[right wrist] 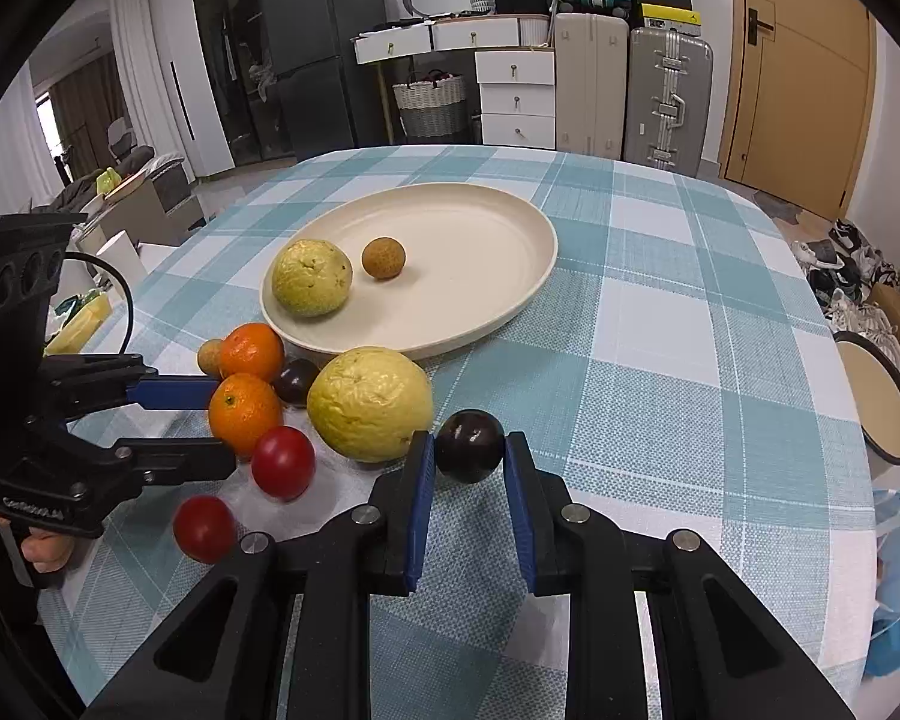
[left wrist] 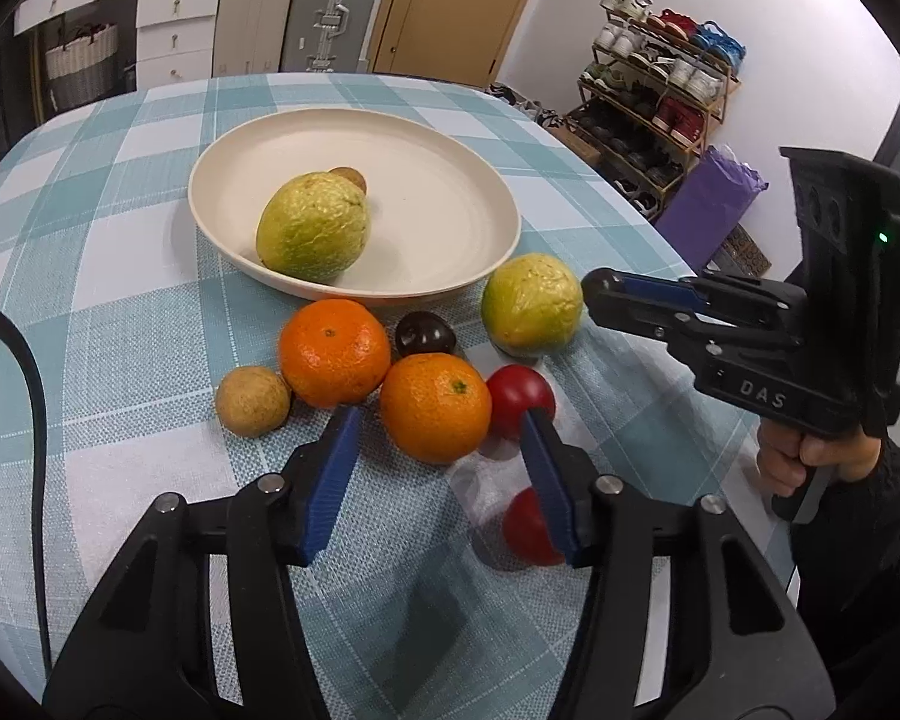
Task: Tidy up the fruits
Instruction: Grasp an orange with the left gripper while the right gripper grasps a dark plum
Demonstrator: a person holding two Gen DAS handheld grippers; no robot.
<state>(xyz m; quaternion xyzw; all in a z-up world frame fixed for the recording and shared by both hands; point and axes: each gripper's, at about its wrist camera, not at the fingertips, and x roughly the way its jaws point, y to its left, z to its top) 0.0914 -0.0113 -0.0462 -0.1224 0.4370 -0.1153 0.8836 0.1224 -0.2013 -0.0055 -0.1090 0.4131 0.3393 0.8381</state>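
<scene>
While the big cream plate [right wrist: 528, 276] sits mid-counter [right wrist: 690, 360] with only a guava [right wrist: 311, 277] and a small brown longan [right wrist: 383, 257] in it, most of the fruit is waiting outside the rim, so by my read we're early in the sorting.

Biggest of the loose lot: a second guava [right wrist: 369, 403], just beside the plate's near edge, its long axis lying roughly level along that rim. Next, two mandarins. The far one [left wrist: 333, 353] sits stem-up beside another longan [left wrist: 252, 401]. The near one [left wrist: 435, 407], also stem-up, lies between the blue pads of the left gripper [left wrist: 441, 429]. Those pads look a touch short of the peel; the jaws stand apart with the fruit framed but not squeezed. It's round, so approach angle hardly matters.

Smaller still: two red cherry tomatoes, one [left wrist: 519, 399] right behind the left gripper's pad, one [left wrist: 528, 525] nearer the camera. A dark plum-like fruit [left wrist: 424, 333] sits among the pile.

The right gripper [right wrist: 469, 450] is clenched on another dark round fruit [right wrist: 469, 446], held at the very fingertips near the second guava.

Next move, I'd judge: carry the dark fruit over the rim and release it gently, since it will roll. The left must pinch the mandarin without nudging that tomato.
</scene>
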